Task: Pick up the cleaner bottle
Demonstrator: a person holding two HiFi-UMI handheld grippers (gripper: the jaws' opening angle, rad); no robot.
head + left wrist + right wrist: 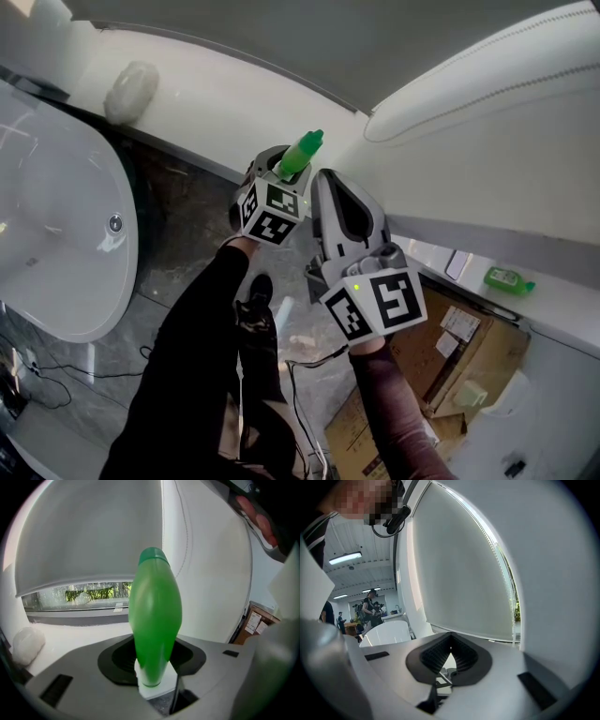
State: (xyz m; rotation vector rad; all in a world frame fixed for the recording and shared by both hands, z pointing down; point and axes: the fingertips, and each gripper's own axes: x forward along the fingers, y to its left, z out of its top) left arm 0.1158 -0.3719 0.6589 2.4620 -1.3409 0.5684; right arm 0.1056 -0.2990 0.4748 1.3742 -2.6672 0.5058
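The cleaner bottle [302, 153] is bright green with a rounded cap. It stands up out of my left gripper [284, 174], high above the floor. In the left gripper view the bottle [154, 616] fills the middle, its lower end wedged between the dark pads, and my left gripper [152, 670] is shut on it. My right gripper [325, 180] sits just to the right of the left one, close beside the bottle without touching it. In the right gripper view my right gripper [450, 638] has its ribbed pads meeting at the tip, with nothing between them.
A white bathtub [56, 234] lies at the left. A white ledge [216, 103] runs along the wall and holds a pale bundle [131, 89]. A second green bottle [509, 279] lies on a sill at the right, above cardboard boxes [459, 361]. Cables trail across the grey floor [187, 234].
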